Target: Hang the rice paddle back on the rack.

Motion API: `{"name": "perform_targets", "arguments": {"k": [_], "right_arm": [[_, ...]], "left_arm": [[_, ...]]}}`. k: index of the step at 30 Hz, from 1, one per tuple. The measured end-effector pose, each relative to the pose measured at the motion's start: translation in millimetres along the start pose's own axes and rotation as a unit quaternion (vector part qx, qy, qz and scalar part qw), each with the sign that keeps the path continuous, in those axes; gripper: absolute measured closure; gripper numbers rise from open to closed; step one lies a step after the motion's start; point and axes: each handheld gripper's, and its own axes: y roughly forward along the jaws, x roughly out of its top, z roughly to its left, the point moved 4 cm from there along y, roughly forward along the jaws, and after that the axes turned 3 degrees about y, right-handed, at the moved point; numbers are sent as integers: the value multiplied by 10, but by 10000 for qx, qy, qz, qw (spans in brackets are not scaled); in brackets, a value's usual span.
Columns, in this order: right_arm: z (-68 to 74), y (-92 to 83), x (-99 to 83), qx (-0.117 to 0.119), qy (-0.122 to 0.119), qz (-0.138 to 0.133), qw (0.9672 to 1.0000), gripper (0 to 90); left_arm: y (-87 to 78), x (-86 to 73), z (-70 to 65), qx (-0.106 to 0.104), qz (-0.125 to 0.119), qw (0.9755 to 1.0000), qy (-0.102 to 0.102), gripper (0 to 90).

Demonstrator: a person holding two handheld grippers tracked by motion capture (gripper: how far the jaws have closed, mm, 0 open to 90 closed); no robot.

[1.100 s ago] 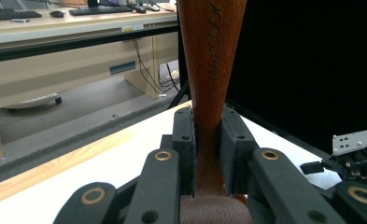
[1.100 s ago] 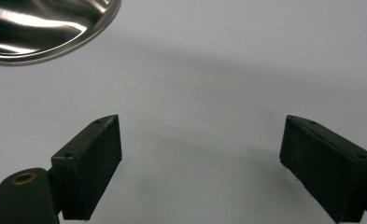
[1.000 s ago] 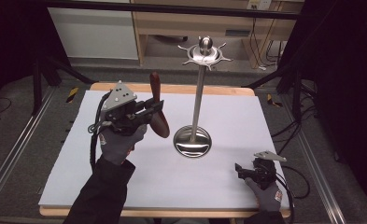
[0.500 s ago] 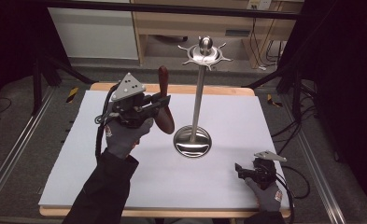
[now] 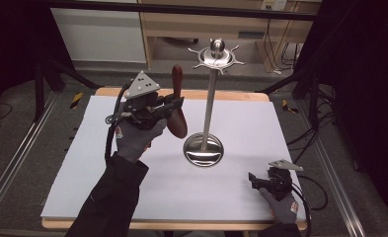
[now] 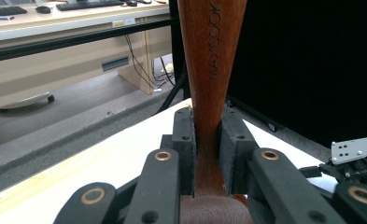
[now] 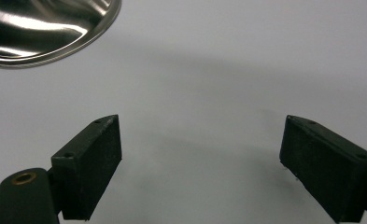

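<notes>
A dark red-brown wooden spoon [image 5: 176, 81] stands almost upright in the air, handle up and bowl down, left of a metal utensil stand [image 5: 210, 106]. My left gripper [image 5: 175, 102] is shut on the spoon's neck just above the bowl. In the left gripper view the spoon handle [image 6: 211, 65] rises between the two pads of my left gripper [image 6: 208, 135]. The stand's hooked crown [image 5: 216, 55] is level with the handle's tip and to its right. My right gripper [image 5: 254, 178] rests low on the white mat at the front right. It is open, with nothing between its jaws [image 7: 200, 140].
A white mat [image 5: 107, 163] covers the wooden table. The stand's round base [image 5: 203, 149] sits mid-table; its rim [image 7: 45, 28] lies just ahead of my right gripper. Benches and cables stand beyond the far edge. My right gripper [image 6: 358, 158] appears low right in the left gripper view.
My left gripper has risen and moved right toward the stand, carrying the spoon, which now stands more upright. The right gripper has stayed put.
</notes>
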Motion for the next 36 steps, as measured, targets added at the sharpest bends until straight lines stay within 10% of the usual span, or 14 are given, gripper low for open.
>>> {"name": "perform_targets", "arguments": {"k": [36], "right_arm": [[-8,-4,4,17,56,-28,10000,131]], "left_arm": [[243,120,-10,-22,261,9996,115,774]]}}
